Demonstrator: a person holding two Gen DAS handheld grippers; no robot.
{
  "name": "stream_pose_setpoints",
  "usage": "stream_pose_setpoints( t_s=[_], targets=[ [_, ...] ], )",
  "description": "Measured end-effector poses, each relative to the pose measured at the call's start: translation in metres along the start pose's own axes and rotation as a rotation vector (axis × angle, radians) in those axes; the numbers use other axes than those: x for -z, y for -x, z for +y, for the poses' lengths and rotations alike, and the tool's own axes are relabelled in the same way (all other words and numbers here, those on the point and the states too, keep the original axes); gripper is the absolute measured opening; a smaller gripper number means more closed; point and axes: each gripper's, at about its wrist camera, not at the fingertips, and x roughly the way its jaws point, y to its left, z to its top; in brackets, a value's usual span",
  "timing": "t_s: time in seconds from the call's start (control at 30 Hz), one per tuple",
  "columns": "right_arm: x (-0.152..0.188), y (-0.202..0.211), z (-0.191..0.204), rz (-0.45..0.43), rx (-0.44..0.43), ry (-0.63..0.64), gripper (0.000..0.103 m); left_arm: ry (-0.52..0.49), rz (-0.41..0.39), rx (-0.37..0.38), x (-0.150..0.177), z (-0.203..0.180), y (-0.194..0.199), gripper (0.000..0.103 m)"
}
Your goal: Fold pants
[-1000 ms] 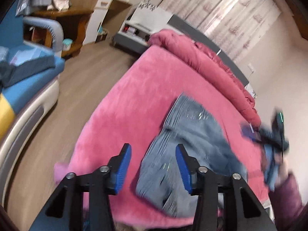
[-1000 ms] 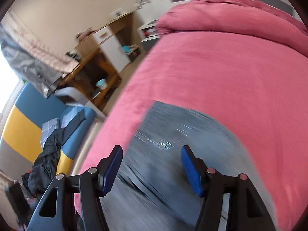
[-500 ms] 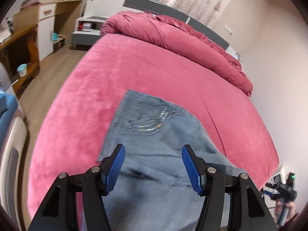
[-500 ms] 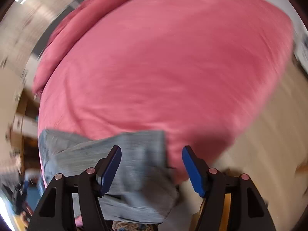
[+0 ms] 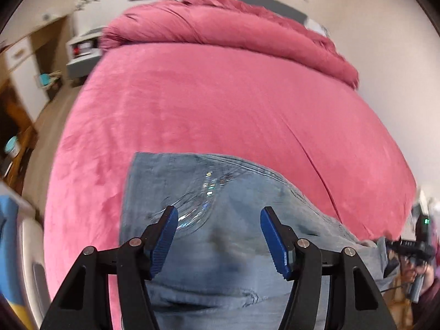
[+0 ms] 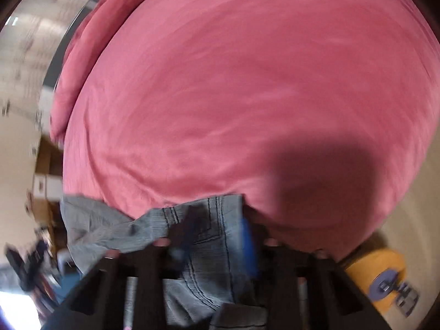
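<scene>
Light-blue jeans point(image 5: 220, 192) lie flat near the front edge of the pink bed point(image 5: 220, 104). My left gripper point(image 5: 218, 232) hovers over their middle, open, with denim below its blue pads point(image 5: 165, 236) and nothing pinched. At the right edge of the left wrist view a hand holds my right gripper point(image 5: 412, 244) at the jeans' end. In the blurred right wrist view the right gripper point(image 6: 217, 242) is closing its jaws on the stitched edge of the jeans point(image 6: 96, 228), with fabric bunched between the pads at the edge of the bed point(image 6: 247, 96).
A rolled pink duvet point(image 5: 220, 24) lies along the headboard. A nightstand point(image 5: 82, 49) and wooden furniture point(image 5: 16, 126) stand to the left, with a blue sofa point(image 5: 8, 220) nearer. A yellow object point(image 6: 376, 269) sits on the floor beside the bed corner.
The left gripper swung across over the jeans and its jaws widened a little. The right gripper dropped to the jeans' edge at the bed's corner and its jaws came together on the denim.
</scene>
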Motion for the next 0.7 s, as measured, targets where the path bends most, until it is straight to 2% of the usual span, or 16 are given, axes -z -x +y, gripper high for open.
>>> stream_pose_setpoints(
  t_s=[0.07,0.17,0.23,0.3,0.33,0.43,0.5,0.57,0.63,0.7],
  targets=[
    [0.000,0.003,0.010,-0.001,0.023,0.060,0.009,-0.024,0.023,0.003,-0.013,-0.006,-0.012,0.065],
    [-0.002,0.019,0.033,-0.034,0.041,0.147,0.007,-0.020,0.042,0.034,-0.034,-0.013,-0.031,0.069],
    [-0.010,0.032,0.044,-0.063,0.060,0.196,0.007,-0.078,0.023,0.055,-0.046,-0.023,-0.041,0.075],
    [-0.020,0.050,0.057,-0.106,0.070,0.250,0.007,-0.163,0.060,0.046,-0.052,-0.034,-0.056,0.076],
    [-0.026,0.062,0.064,-0.135,0.079,0.278,0.006,-0.198,0.085,0.049,-0.053,-0.039,-0.063,0.076],
    [-0.042,0.111,0.083,-0.267,0.049,0.352,0.006,-0.251,0.097,0.001,-0.055,-0.045,-0.074,0.076],
    [-0.042,0.144,0.093,-0.373,0.022,0.410,0.006,-0.256,0.092,-0.025,-0.055,-0.045,-0.079,0.076],
    [-0.032,0.163,0.093,-0.426,0.000,0.462,0.006,-0.261,0.098,-0.023,-0.054,-0.044,-0.085,0.076],
    [-0.018,0.160,0.082,-0.414,0.058,0.493,0.006,-0.264,0.108,-0.036,-0.053,-0.042,-0.093,0.077],
    [-0.008,0.134,0.060,-0.325,0.108,0.471,0.006,-0.267,0.123,-0.057,-0.053,-0.041,-0.102,0.079]
  ],
)
